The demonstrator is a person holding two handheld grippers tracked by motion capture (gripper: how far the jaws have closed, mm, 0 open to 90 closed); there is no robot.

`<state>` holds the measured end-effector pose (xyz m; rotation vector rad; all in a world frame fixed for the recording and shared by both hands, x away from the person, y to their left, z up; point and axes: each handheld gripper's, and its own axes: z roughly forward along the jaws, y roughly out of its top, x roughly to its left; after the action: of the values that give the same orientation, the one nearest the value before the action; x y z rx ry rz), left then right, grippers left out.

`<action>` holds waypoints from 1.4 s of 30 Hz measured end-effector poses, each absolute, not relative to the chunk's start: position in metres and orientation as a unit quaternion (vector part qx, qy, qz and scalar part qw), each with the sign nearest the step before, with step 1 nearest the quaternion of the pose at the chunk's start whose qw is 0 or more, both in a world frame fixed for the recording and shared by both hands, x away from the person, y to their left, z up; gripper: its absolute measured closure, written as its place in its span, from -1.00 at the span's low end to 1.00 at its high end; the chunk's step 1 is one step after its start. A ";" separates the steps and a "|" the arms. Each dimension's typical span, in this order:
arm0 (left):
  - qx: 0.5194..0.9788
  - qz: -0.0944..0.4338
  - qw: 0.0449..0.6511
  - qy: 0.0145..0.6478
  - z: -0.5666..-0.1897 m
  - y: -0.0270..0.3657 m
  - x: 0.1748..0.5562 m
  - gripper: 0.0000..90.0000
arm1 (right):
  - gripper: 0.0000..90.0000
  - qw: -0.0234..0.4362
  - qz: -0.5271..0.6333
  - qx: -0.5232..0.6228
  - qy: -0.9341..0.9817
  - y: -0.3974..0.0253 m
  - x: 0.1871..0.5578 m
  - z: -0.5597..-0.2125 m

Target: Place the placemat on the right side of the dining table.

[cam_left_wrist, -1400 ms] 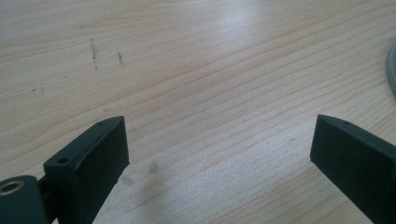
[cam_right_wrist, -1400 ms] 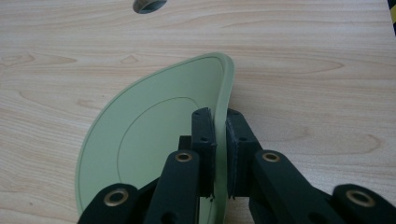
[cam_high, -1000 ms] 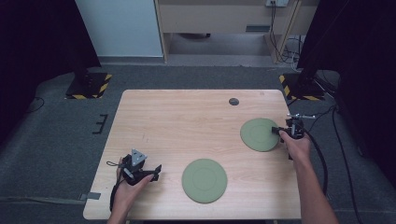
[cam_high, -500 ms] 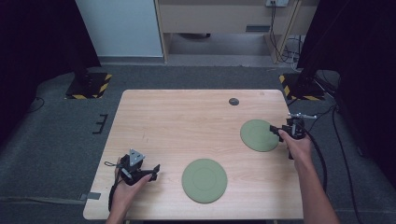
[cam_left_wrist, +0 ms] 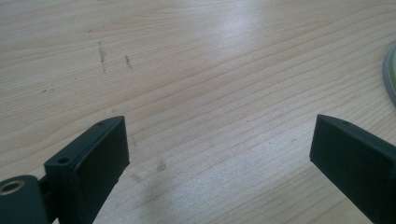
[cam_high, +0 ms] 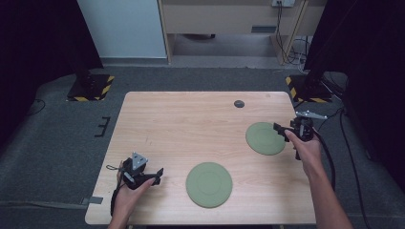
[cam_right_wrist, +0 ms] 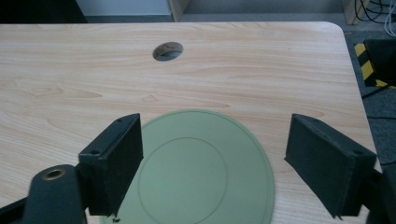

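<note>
On the wooden table lie two flat green plates. The far plate sits near the table's right edge, and the right gripper is at that plate's right rim, held in the person's right hand. In the right gripper view the jaws stand wide apart with nothing between them — the far plate lies below and between them, its round edge reaching ahead of the left jaw and stopping short of the right one, so the gripper hovers over the plate's near part without gripping it. Whether a jaw tip touches the plate's surface cannot be told. Beyond the plate, a small round hole shows in the tabletop.

The near plate lies toward the front of the table, around the middle. The left gripper is held in the left hand near the front left corner, pointing toward that plate but clear of it. In the left gripper view its jaws are spread wide over bare wood, holding nothing — only a sliver of the near plate's rim shows at the right edge, well ahead of the right jaw
</note>
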<state>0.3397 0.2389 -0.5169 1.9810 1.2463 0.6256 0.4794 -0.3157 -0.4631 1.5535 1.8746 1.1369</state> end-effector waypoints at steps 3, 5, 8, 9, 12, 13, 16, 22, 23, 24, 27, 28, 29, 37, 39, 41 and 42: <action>0.766 0.241 0.351 0.481 -0.517 0.239 0.340 -0.91 | -0.61 0.226 0.421 0.557 0.679 -0.313 0.476 -0.460; 0.766 0.241 0.351 0.481 -0.517 0.239 0.339 -0.91 | -0.63 0.229 0.423 0.553 0.680 -0.312 0.474 -0.459; 0.767 0.241 0.350 0.481 -0.517 0.239 0.339 -0.91 | -0.66 0.231 0.426 0.547 0.683 -0.310 0.469 -0.457; 0.767 0.241 0.350 0.480 -0.517 0.239 0.339 -0.91 | -0.68 0.230 0.429 0.544 0.684 -0.309 0.467 -0.456; 0.768 0.241 0.349 0.480 -0.517 0.238 0.339 -0.91 | -0.72 0.231 0.434 0.534 0.688 -0.305 0.460 -0.453; 0.769 0.242 0.348 0.479 -0.517 0.238 0.339 -0.91 | -0.74 0.231 0.436 0.530 0.690 -0.304 0.457 -0.452; 0.770 0.241 0.347 0.477 -0.517 0.237 0.339 -0.91 | -0.78 0.232 0.439 0.522 0.694 -0.302 0.448 -0.450; 0.773 0.240 0.346 0.473 -0.516 0.235 0.340 -0.91 | -0.81 0.238 0.439 0.506 0.703 -0.297 0.429 -0.447; 0.773 0.240 0.346 0.473 -0.516 0.235 0.340 -0.91 | -0.81 0.238 0.439 0.506 0.703 -0.297 0.429 -0.447; 0.774 0.239 0.345 0.473 -0.516 0.235 0.340 -0.91 | -0.81 0.238 0.437 0.504 0.706 -0.297 0.424 -0.448; 0.775 0.238 0.342 0.475 -0.517 0.236 0.341 -0.91 | -0.81 0.236 0.434 0.501 0.710 -0.295 0.418 -0.451; 0.775 0.238 0.341 0.476 -0.518 0.236 0.342 -0.91 | -0.81 0.236 0.433 0.500 0.712 -0.294 0.415 -0.453; 0.775 0.238 0.339 0.477 -0.518 0.236 0.342 -0.91 | -0.81 0.236 0.432 0.500 0.713 -0.293 0.413 -0.454; 0.778 0.235 0.336 0.477 -0.520 0.235 0.345 -0.91 | -0.81 0.230 0.422 0.493 0.725 -0.286 0.394 -0.469; 0.780 0.234 0.334 0.475 -0.521 0.234 0.346 -0.91 | -0.81 0.229 0.419 0.492 0.728 -0.285 0.391 -0.473; 0.781 0.233 0.333 0.475 -0.522 0.233 0.347 -0.91 | -0.81 0.229 0.417 0.492 0.729 -0.284 0.388 -0.475; 0.781 0.232 0.332 0.475 -0.522 0.233 0.347 -0.91 | -0.81 0.227 0.417 0.492 0.730 -0.283 0.386 -0.477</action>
<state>0.3468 0.2329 -0.5219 2.0411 1.2407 0.6074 0.3865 -0.2835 -0.4766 1.3544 2.0108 1.1483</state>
